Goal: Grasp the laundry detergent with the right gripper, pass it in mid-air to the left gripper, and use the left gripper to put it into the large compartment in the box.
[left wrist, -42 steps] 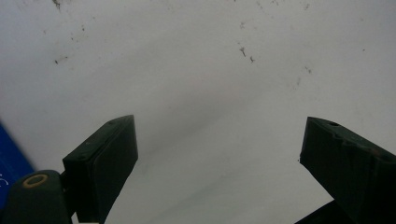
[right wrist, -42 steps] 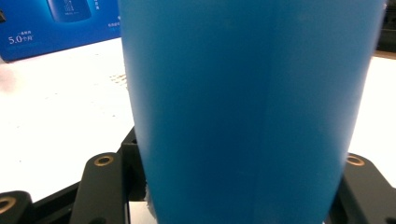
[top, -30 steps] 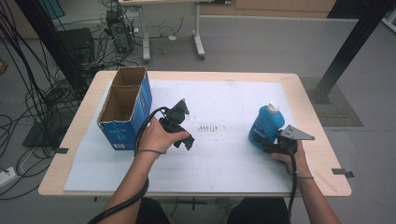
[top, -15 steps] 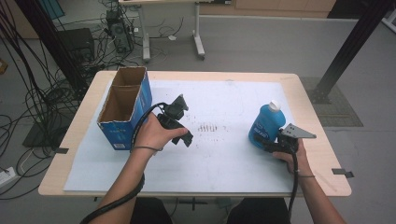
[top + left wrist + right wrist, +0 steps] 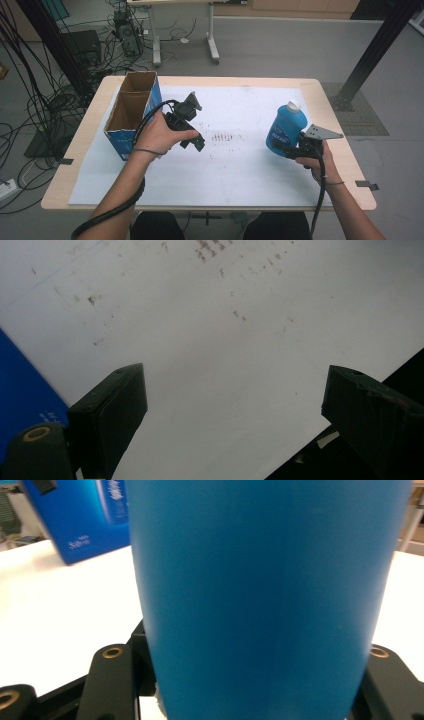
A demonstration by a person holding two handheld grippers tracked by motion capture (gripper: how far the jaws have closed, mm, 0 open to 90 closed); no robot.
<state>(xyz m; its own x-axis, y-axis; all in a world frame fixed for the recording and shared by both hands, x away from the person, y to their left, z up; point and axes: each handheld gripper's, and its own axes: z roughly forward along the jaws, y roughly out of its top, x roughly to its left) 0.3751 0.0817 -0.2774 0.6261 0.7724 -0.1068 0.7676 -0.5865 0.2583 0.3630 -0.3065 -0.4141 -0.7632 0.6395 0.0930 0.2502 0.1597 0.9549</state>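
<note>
The blue bottle [image 5: 286, 129], upright at the table's [image 5: 250, 82] right side, is clamped low by the right gripper [image 5: 285, 149]; being top-heavy, it could tip out. The left gripper [image 5: 194, 102] is held open, empty.

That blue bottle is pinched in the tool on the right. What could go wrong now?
The right gripper grips the blue bottle low on its smooth, round body, so it might tip or slip out. If it goes into the open cardboard box, the left gripper lies in between and could be bumped.

One bottle [image 5: 286, 127], one box [image 5: 131, 114], two claws.
</note>
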